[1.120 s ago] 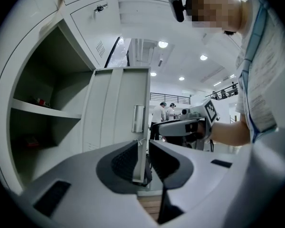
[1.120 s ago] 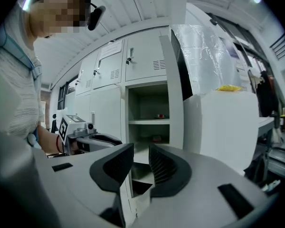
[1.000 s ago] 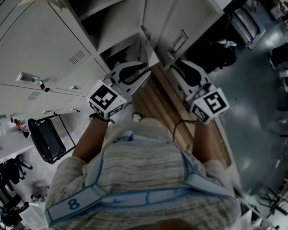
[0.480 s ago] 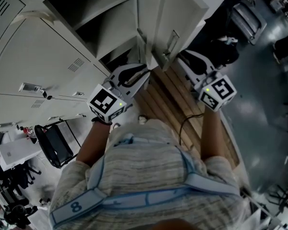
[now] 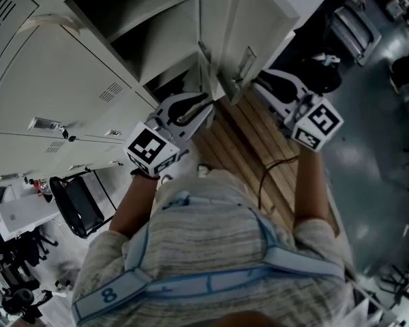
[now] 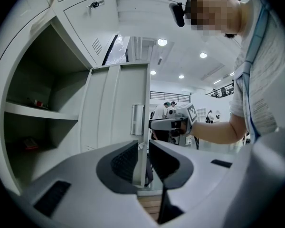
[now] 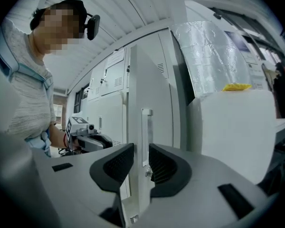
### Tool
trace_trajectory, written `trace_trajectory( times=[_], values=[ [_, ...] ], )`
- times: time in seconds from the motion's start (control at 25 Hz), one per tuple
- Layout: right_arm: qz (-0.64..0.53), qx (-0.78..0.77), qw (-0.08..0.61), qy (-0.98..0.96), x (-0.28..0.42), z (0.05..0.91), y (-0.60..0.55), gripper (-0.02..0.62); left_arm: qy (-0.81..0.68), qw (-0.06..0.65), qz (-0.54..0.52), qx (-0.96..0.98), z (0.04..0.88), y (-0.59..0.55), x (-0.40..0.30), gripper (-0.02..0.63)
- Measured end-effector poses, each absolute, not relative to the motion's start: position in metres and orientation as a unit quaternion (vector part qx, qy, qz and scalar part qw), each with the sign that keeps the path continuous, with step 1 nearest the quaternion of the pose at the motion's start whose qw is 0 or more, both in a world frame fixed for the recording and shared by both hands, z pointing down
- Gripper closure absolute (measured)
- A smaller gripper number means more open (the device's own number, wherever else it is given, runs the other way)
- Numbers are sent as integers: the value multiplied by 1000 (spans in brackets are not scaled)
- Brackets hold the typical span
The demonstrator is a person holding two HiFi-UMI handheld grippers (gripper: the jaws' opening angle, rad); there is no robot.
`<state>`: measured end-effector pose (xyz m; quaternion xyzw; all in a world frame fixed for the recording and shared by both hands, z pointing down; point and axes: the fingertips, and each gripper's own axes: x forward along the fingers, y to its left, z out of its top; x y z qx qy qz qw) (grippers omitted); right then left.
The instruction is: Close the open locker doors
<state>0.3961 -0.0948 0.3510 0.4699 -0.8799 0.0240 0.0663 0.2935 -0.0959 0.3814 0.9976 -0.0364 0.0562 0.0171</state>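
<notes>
An open locker door (image 5: pixel 259 26) stands edge-on toward me, with its handle (image 5: pixel 245 63) on the right face. My left gripper (image 5: pixel 206 106) is level at the door's lower free edge. In the left gripper view the jaws (image 6: pixel 141 160) stand a narrow gap apart, with the door (image 6: pixel 116 108) edge lined up in that gap. My right gripper (image 5: pixel 258 80) is beside the outer face. Its jaws (image 7: pixel 141 163) are slightly apart, framing the handle (image 7: pixel 146 127). Neither gripper holds anything. The open compartment (image 5: pixel 143 26) shows a shelf (image 6: pixel 38 112).
Closed grey lockers (image 5: pixel 61 80) fill the left. A wooden bench (image 5: pixel 245 148) runs under my arms. A black chair (image 5: pixel 71 199) stands lower left, and dark floor (image 5: pixel 368 148) lies to the right. A plastic-wrapped bundle (image 7: pixel 209 46) sits on a white box (image 7: pixel 232 127) right of the door.
My right gripper has moved up and to the right in the head view, further along the door's outer face. The left gripper has stayed where it was.
</notes>
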Motion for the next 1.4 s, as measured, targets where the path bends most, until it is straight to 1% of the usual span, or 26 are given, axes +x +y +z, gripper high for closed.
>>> trace_trajectory(
  times=[0.36, 1.4],
  values=[
    [12, 455, 82, -887, 381, 350, -93, 517, -49, 18, 51, 997, 380, -97, 286, 543],
    [31, 428, 52, -902, 287, 350, -125, 517, -112, 25, 46, 992, 380, -116, 210, 544]
  ],
)
